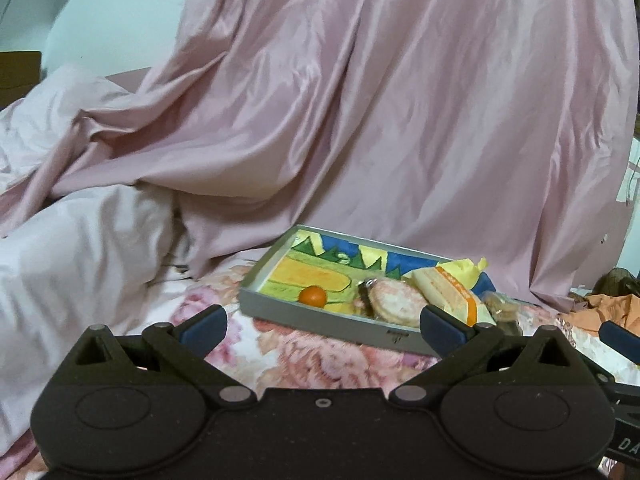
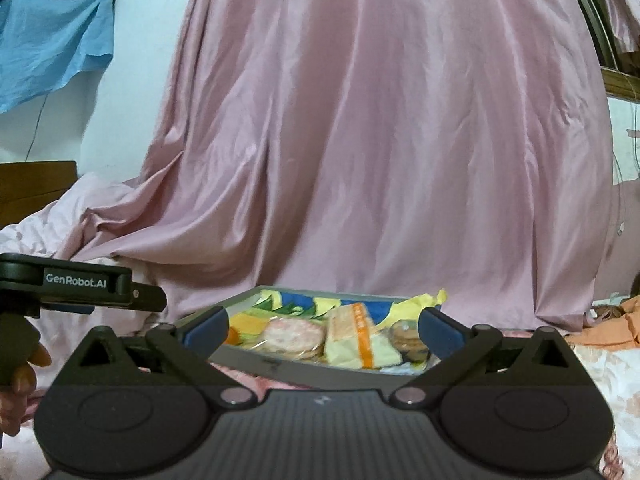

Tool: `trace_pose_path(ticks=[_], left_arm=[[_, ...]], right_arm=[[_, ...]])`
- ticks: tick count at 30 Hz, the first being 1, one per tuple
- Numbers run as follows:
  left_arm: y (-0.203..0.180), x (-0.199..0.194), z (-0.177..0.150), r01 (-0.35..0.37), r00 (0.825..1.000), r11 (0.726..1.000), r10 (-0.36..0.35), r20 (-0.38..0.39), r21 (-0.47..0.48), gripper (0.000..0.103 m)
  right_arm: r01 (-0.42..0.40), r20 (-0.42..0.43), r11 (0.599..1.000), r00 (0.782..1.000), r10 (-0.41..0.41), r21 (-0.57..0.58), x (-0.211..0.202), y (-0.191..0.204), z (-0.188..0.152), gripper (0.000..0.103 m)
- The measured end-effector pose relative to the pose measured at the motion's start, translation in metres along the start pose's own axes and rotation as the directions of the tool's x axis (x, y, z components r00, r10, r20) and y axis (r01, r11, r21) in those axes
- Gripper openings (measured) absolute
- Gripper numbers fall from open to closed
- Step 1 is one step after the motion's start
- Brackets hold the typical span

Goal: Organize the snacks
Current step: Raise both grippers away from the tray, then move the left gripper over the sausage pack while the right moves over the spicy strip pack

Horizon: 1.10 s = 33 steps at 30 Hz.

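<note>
— On the bed, what lies ahead of you?

— On the flowered bedsheet (image 1: 308, 350) sits a grey tray (image 1: 320, 318) with a painted floor; inside it I see a small orange fruit (image 1: 312, 295) alone toward the left, a round pink-and-white wrapped cake (image 1: 396, 302) just beside it, a yellow-and-orange wrapped snack (image 1: 448, 286) leaning at the right, and a packet of brown biscuits (image 2: 406, 338) at the far right.

— And your grippers?

— My left gripper (image 1: 320, 326) is spread wide and holds nothing; its fingers hover short of the tray's near wall; my right gripper (image 2: 322, 330) is likewise spread and empty, low in front of the tray; a pink drape (image 2: 380, 140) hangs behind it all.
</note>
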<state>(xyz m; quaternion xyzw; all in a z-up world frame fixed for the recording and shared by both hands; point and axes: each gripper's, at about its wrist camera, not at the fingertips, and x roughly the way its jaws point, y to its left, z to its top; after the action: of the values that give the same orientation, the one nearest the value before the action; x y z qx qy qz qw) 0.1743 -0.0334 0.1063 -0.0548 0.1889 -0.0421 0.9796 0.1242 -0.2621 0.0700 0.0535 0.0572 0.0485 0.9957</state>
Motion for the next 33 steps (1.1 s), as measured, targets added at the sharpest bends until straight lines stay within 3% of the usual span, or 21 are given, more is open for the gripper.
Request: trace_pose_path(ticks=[15, 26, 33], left_arm=[[0.052, -0.072, -0.056, -0.081, 0.997, 0.996, 0.08, 0.008, 0.026, 0.102], [0.086, -0.073, -0.092, -0.088, 0.99, 0.995, 0.093, -0.104, 0.053, 0.102], [0.104, -0.062, -0.111, -0.093, 0.987, 0.995, 0.096, -0.129, 0.031, 0.102]], right_arm=[[-0.021, -0.126, 0.998, 0.992, 0.029, 0.065, -0.044, 0.037, -0.043, 0.103], [-0.069, -0.275, 0.996, 0.958, 0.081, 0.053, -0.048, 0.071, -0.076, 0.103], [-0.078, -0.339, 0.996, 0.937, 0.085, 0.035, -0.042, 0.089, -0.091, 0.103]])
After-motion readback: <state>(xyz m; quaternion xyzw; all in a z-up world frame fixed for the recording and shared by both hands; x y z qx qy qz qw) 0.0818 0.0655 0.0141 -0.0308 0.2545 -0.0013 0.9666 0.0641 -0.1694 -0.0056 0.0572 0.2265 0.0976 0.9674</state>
